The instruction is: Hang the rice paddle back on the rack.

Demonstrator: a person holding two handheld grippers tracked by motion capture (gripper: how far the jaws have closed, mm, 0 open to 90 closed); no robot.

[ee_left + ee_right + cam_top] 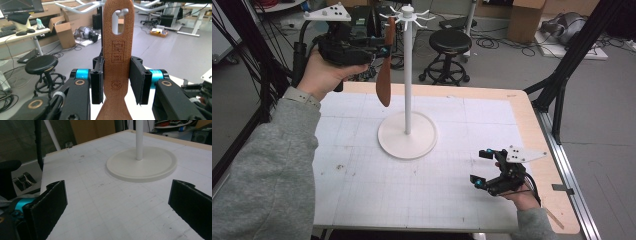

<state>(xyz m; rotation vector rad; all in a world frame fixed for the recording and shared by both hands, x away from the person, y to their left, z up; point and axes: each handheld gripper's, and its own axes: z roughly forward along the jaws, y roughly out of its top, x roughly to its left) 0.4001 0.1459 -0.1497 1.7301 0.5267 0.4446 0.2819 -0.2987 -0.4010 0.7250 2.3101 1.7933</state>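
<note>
Left hand-held gripper (384,51) is raised above the bench's far left corner, clamped on a wooden spatula (385,70) at its handle. In the left gripper view the spatula (116,62) stands upright between the two black pads (137,80), which press flat on both handle edges just below a stamped logo; the handle has a long oval hanging slot near its top, with a white hook of the stand showing through it. Spatula wood is reddish brown, fine grained, matte; flat handle widens to a rounded blade that hangs down over the far left part of the bench in the high view. It sits right beside the top of the white stand (407,75), whose thin straight pole rises from a round, flat, rimmed base (407,136) near the bench (362,190) middle, with short hooks radiating at the top. Stand looks smooth, off-white. Right hand-held gripper (482,168) is low near the bench's near right corner, jaws spread wide and holding nothing; in the right gripper view the textured black pads (53,197) frame bare bench surface with the stand base (142,165) beyond. Bench top is a white gridded mat, lightly scuffed, with a pale wood border.
</note>
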